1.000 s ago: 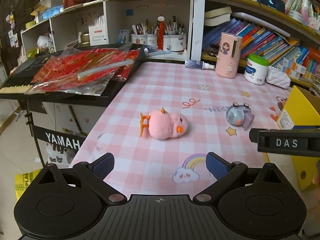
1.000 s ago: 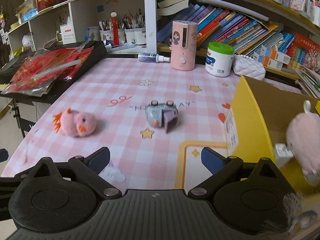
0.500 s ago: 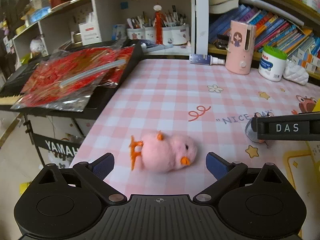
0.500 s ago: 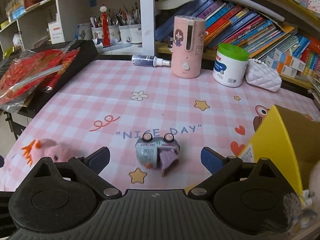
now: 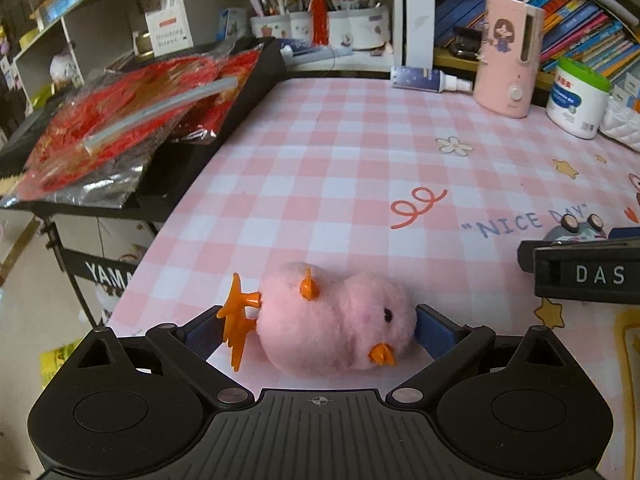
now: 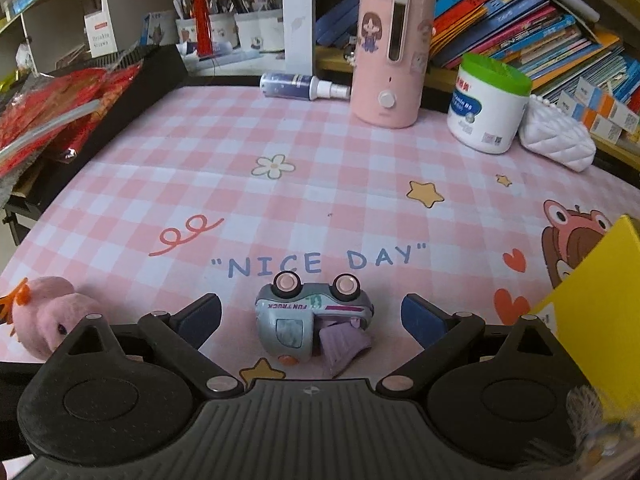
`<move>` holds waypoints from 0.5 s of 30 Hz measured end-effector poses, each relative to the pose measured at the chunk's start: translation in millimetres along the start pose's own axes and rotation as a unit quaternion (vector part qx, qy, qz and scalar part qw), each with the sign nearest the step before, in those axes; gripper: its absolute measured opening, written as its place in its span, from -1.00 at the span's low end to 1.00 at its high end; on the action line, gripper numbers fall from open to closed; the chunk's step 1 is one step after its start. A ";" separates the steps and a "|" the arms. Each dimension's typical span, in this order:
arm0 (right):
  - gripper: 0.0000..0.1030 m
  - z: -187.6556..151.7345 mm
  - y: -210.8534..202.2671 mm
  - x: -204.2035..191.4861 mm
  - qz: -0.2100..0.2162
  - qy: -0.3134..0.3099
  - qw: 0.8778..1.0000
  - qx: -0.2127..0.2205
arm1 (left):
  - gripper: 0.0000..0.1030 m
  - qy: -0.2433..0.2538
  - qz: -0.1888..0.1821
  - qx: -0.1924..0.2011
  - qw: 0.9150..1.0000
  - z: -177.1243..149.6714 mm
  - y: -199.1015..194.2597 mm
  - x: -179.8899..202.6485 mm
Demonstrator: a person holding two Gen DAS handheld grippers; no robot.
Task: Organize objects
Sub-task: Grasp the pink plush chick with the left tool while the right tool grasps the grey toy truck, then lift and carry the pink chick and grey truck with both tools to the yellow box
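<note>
A pink plush chick (image 5: pixel 332 320) with orange feet lies on its side on the pink checked tablecloth, between the fingers of my left gripper (image 5: pixel 318 330), which stands open around it. The chick also shows at the left edge (image 6: pixel 44 316) of the right wrist view. A grey toy truck (image 6: pixel 312 316) lies overturned, wheels up, between the blue pads of my right gripper (image 6: pixel 311 316), which is open on either side of it. The truck's wheels (image 5: pixel 580 226) peek out above the right gripper's body in the left wrist view.
A yellow cardboard box (image 6: pixel 600 300) stands at the right. At the back are a pink dispenser (image 6: pixel 390 54), a green-lidded white jar (image 6: pixel 490 106), a white quilted pouch (image 6: pixel 556 140) and a spray bottle (image 6: pixel 298 84). A black keyboard under red packets (image 5: pixel 132 120) borders the table's left side.
Both grippers have moved forward and down. The chick now lies between the left fingers and the truck between the right fingers. Neither toy has moved.
</note>
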State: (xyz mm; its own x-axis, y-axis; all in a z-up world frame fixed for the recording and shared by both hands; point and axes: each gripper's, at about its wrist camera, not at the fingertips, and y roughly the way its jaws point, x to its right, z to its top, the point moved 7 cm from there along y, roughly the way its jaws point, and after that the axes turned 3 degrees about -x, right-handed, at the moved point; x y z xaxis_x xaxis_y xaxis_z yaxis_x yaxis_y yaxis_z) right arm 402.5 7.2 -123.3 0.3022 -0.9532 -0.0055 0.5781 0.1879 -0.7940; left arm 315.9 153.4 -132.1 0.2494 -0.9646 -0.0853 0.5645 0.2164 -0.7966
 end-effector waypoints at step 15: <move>0.20 -1.2 -12.0 0.3 0.015 0.002 1.000 0.012 | 0.63 -0.017 -0.026 0.025 0.999 6.1 -24.2 -2.4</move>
State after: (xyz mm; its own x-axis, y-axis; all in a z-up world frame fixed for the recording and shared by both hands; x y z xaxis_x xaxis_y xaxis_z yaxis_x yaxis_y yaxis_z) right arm 394.7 4.4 -114.5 0.3174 -0.9478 -0.0310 0.5872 0.2222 -0.7783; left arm 306.5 151.3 -109.0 0.2449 -0.9693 -0.0234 0.6155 0.1741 -0.7687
